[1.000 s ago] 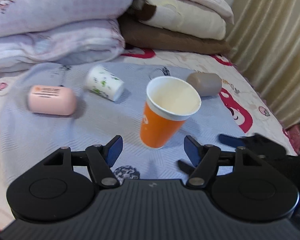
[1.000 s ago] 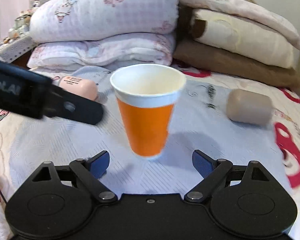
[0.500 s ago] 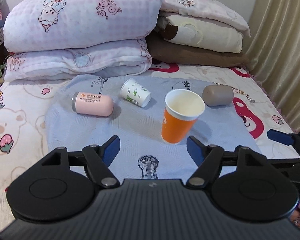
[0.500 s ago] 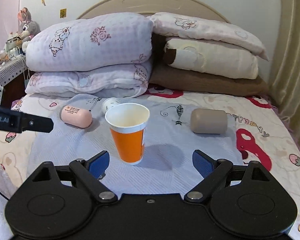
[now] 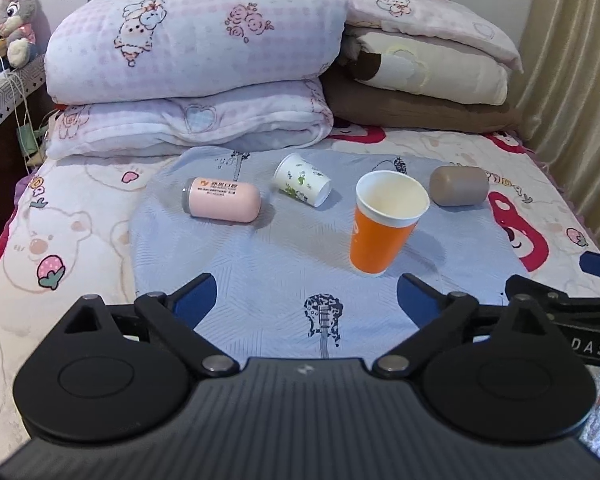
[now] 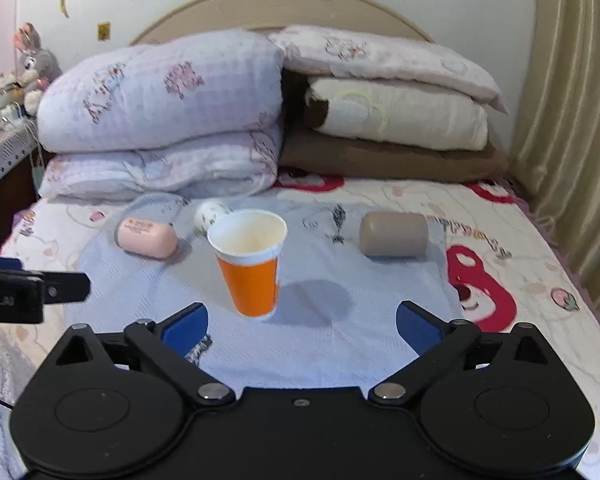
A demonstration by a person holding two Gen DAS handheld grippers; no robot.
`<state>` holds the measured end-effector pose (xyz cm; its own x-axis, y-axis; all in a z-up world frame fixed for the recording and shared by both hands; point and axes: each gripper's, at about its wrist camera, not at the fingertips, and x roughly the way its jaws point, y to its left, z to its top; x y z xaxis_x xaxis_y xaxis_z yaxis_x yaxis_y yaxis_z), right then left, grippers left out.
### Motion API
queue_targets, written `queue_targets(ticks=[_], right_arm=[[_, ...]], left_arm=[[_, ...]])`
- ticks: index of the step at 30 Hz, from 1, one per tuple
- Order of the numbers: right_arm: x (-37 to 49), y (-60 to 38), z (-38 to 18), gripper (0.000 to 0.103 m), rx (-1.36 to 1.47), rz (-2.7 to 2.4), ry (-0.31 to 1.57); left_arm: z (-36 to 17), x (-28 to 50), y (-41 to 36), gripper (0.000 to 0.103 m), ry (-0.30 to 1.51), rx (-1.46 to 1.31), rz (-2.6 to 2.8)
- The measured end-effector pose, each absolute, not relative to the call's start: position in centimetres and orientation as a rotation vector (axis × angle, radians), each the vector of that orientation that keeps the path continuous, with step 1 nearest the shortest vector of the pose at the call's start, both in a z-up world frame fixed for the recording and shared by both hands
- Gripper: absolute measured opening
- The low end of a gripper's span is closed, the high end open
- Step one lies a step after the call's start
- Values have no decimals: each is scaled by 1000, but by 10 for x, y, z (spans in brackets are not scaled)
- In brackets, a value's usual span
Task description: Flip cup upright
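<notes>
**Orange cup upright on the bed, both claws spread and empty**

Your left claw [image 5: 304,298] has its blue fingers [image 5: 194,298] spread wide with nothing between them. Ahead of it and off to its left, the pink bottle [image 5: 222,199] lies on its side on the pale blue cloth [image 5: 284,256]. Farther ahead, roughly in line with the middle of the claw, the white cup with green print [image 5: 302,185] also lies on its side, its mouth turned toward the right. Ahead and toward your left claw's right finger stands the orange cup [image 5: 384,230], upright on the cloth with its open mouth up, near the claw but not touching it. Beyond that cup and to the right, the grey-brown bottle [image 5: 458,186] lies on its side at the cloth's far edge. A guitar print on the cloth sits just in front of the claw's gap.

Your right claw [image 6: 302,322] is likewise parted wide and holds nothing. From it, the pink bottle [image 6: 148,238] lies ahead to the left, and the white cup [image 6: 212,214] is partly hidden behind the orange cup [image 6: 252,264], which stands ahead between the fingers, nearer the left one, clear of both. The grey-brown bottle [image 6: 394,234] lies ahead to the right. Your left claw's black body shows at the far left edge of this view.

Folded quilts [image 6: 164,120] are stacked at the head of the bed [image 6: 540,264], beyond everything else.
</notes>
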<state>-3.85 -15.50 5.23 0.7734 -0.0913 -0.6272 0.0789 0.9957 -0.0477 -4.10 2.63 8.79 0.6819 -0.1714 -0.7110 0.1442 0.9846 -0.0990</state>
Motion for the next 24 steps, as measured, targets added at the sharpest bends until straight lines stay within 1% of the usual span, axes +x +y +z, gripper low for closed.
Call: queue_targets(ticks=[4, 24], right_arm=[[-39, -157, 50, 102, -8, -127, 703], [-44, -166, 50, 102, 7, -171, 726]], left_arm=[[85, -41, 27, 101, 822, -32, -172], [78, -38, 27, 101, 906, 14, -106]])
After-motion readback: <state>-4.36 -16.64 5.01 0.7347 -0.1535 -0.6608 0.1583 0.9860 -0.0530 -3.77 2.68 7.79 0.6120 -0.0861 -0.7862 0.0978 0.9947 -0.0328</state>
